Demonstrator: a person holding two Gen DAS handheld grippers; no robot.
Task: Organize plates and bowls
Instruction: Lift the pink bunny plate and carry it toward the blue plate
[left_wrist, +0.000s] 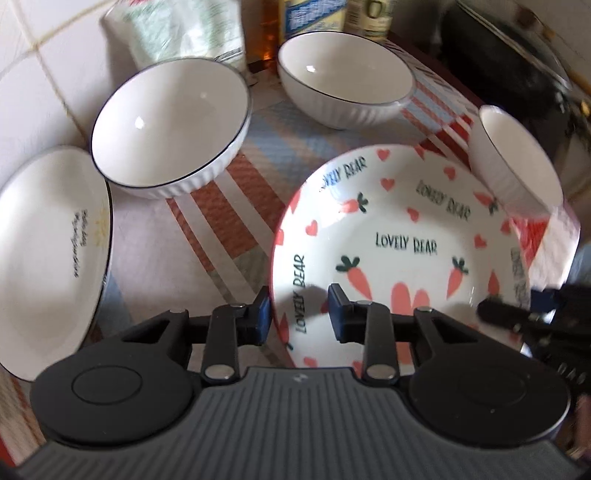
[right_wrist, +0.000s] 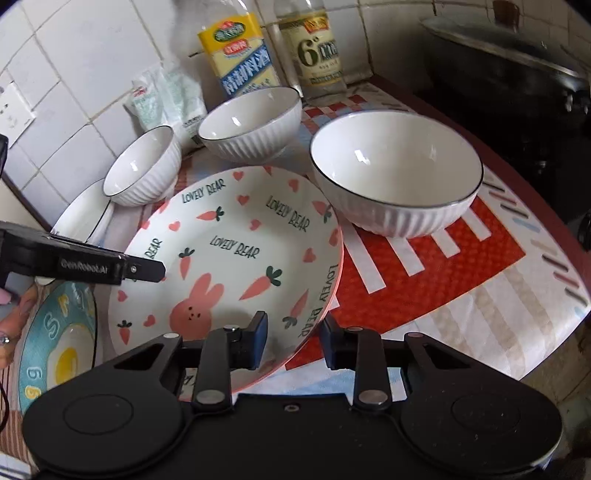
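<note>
Ceramic, glazed and white, the shallow round plate with pink hearts, orange carrots, a pink rabbit and the words "LOVELY BEAR" (right_wrist: 236, 258) lies flat on the red, white and pale blue patterned cloth (right_wrist: 436, 266). I take this plate as the landmark. Behind it stand 3 white ribbed ceramic bowls with thin dark rims: the largest-looking bowl (right_wrist: 397, 173) just beside its far right edge, the middle bowl (right_wrist: 251, 123) behind it, the smaller-looking bowl (right_wrist: 142, 166) at its far left. A plain white plate with a dark rim (left_wrist: 51, 258) lies to its left, and a blue-rimmed plate with a fried-egg picture (right_wrist: 55, 347) at its near left.

Such a plate looks stiff, rather heavy, smooth and slippery, and it would chip or break if it dropped. Its thin raised rim seems the only place to take hold.

Each gripper stands astride that rim, 1 finger inside and 1 outside. The left gripper (left_wrist: 301, 314) is at the left edge, narrow, but a gap shows beside its inner pad, so it does not pinch yet. The right gripper (right_wrist: 293, 341) is at the near right edge, also narrow, with the rim between its pads and not clearly pressed.

A firm squeeze on both sides and a level lift seem wise.
</note>
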